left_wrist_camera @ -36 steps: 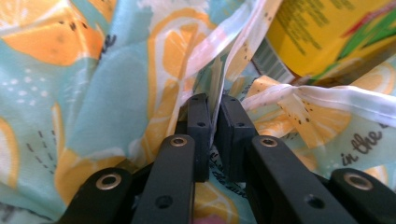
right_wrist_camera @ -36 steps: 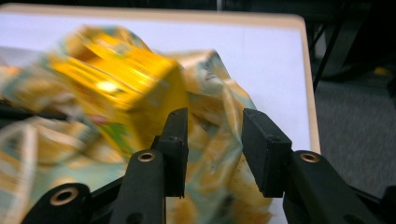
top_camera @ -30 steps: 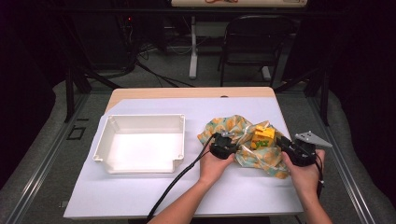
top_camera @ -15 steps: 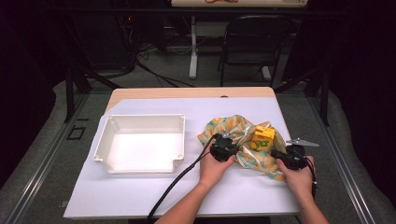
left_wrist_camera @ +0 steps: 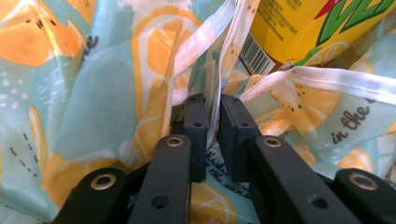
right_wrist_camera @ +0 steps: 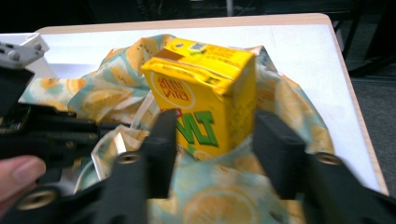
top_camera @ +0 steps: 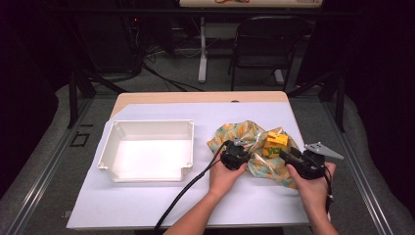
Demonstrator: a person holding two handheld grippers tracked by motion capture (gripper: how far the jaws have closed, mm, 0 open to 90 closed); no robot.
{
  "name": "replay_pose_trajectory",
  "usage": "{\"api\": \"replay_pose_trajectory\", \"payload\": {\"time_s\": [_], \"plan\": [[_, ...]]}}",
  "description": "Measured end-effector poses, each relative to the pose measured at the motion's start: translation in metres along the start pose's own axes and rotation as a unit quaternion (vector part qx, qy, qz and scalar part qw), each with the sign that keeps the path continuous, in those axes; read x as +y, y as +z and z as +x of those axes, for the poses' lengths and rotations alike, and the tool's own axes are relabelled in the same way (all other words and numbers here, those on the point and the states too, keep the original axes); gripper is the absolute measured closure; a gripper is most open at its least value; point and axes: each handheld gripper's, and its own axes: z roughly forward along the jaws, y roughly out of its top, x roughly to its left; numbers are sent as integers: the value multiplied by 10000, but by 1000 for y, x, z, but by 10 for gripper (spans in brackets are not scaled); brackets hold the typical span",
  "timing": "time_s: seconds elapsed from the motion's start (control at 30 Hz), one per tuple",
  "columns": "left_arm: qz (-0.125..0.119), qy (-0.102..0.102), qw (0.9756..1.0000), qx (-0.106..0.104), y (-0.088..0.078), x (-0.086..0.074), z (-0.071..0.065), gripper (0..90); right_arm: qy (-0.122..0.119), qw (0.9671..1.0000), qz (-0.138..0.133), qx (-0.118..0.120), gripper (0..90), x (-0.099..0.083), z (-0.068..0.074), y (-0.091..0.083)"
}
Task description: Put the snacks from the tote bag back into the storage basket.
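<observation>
Near right of the white-covered table: crumpled fabric bag printed with orange and lemon slices on pale teal, mouth gaping toward the far side. Upright inside the mouth: yellow cardboard drink carton with green lettering, lower part sunk in the cloth, top and upper faces exposed.

Left gripper, at the near-left edge of the bag: black jaws nearly closed, pinching a white-hemmed fold of the bag's rim between the pads, as seen in the left gripper view; carton barcode and yellow face just beyond the pinched hem. Black cable trailing from this gripper toward the near edge of the table.

Right gripper, at the near-right edge of the bag: jaws just opened, now standing apart to either side of the carton in the right gripper view; pads clear of the carton's faces, nothing gripped. Grey three-cornered plate on top.

Left of the bag, well apart: shallow white rectangular plastic tray, open side up. Beyond the far edge of the table: dark folding chair on the floor.
</observation>
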Motion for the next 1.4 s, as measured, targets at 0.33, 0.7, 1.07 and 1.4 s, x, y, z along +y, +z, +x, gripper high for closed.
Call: {"api": "replay_pose_trajectory", "payload": {"time_s": [0.33, 0.7, 1.07, 1.4], "plan": [[21, 38, 10000, 10, 0, 0, 0, 814, 171, 9978, 4, -635, 60, 4, 26, 31], [12, 56, 10000, 33, 0, 0, -1, 813, 550, 9932, -49, -1022, 69, 11, 34, 55], [2, 74, 10000, 51, 0, 0, -1, 813, 611, 9880, -87, -1414, 134, 9, 37, 69], [-1, 103, 9999, 59, 0, 0, -2, 812, 483, 9859, -154, -1595, 174, 7, 39, 75]]}}
